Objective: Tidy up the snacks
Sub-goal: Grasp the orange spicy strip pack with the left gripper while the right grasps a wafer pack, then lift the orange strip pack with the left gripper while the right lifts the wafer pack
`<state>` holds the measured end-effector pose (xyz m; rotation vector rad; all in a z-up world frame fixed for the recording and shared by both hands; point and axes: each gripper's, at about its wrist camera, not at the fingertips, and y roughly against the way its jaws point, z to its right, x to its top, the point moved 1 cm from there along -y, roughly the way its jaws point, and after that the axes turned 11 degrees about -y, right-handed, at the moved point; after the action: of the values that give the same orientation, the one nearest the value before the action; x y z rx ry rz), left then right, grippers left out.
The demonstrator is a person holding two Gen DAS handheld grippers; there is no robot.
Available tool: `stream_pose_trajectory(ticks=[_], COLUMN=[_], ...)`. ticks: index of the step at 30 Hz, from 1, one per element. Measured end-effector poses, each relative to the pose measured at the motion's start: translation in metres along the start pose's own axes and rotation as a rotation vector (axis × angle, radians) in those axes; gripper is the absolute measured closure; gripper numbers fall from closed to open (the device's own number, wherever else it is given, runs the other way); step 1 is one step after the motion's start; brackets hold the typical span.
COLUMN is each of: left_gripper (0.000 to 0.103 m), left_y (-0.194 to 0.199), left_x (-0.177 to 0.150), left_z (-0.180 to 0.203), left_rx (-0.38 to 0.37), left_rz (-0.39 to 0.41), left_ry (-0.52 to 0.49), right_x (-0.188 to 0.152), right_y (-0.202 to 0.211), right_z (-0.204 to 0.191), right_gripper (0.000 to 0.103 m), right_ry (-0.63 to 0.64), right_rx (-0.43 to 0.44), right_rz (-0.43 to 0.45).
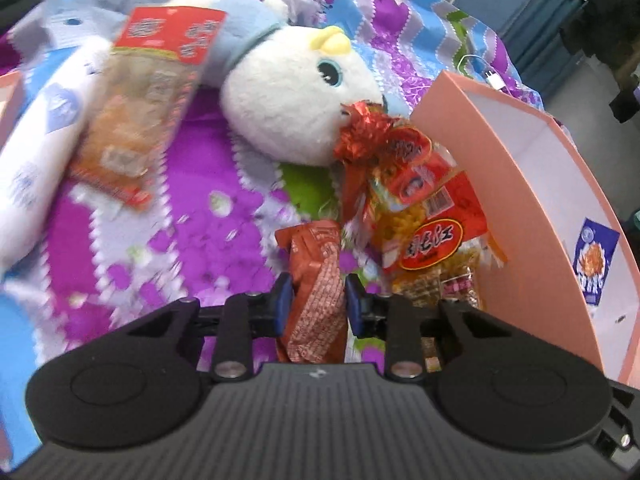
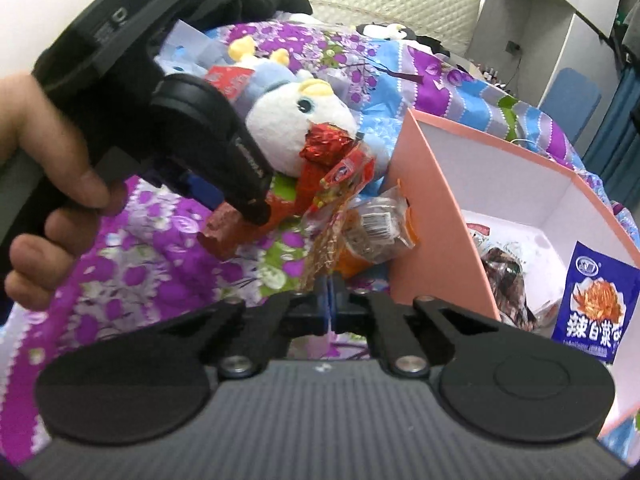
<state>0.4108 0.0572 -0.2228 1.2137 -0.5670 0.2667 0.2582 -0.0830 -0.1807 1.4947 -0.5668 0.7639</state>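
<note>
My left gripper (image 1: 316,294) is shut on a brown-red snack bar (image 1: 316,300), held above the bedspread; it also shows in the right wrist view (image 2: 230,228). My right gripper (image 2: 329,294) is shut on the edge of a clear red-and-yellow snack bag (image 2: 340,200) tied with a red foil bow (image 2: 324,142); that bag also shows in the left wrist view (image 1: 424,216). A pink box (image 2: 436,216) with a white inside stands at the right and holds a blue packet (image 2: 594,304) and other snacks. A red-topped packet (image 1: 148,92) lies at the upper left.
A white and blue plush toy (image 1: 288,92) lies on the purple flowered bedspread (image 1: 180,240) behind the snacks. A white roll-shaped pack (image 1: 36,152) lies at the left. A charger cable (image 1: 486,70) lies beyond the box. The person's left hand (image 2: 48,152) grips the left gripper's handle.
</note>
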Motion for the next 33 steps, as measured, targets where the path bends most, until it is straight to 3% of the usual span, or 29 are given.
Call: stream_pose_trajectory(ticks=[12,16,21,28,31,33], left_gripper=[0.070,0.070,0.070,0.068,0.054,0.040], left_y=[0.089,0.103,0.116,0.124,0.125,0.125], left_x=[-0.102,-0.132,-0.166,-0.191,-0.193,-0.192], left_z=[0.000,0.006,0.003,-0.004,-0.004,-0.002], left_rx=[0.106,0.159,0.187,0.187,0.177,0.178], left_rz=[0.003,-0.018,-0.027,-0.031,-0.030,-0.024], left_ry=[0.055,0.044,0.095,0.171,0.204,0.201], right_x=[-0.031,-0.039,-0.058,-0.073,-0.078,-0.080], right_y=[0.068,0.081,0.079,0.072,0.067,0.065], right_z=[0.002,0.014,0.029,0.057,0.065,0.069], right_gripper=[0.100,0.100,0.100,0.096,0.096,0.091], right_ry=[-0.131,-0.249,-0.350,-0.415,-0.404,-0.391], right_rx=[0.174,0.275,0.333,0.267,0.228,0.213], right_rz=[-0.071,-0.115,-0.177,-0.189,-0.196,-0.204])
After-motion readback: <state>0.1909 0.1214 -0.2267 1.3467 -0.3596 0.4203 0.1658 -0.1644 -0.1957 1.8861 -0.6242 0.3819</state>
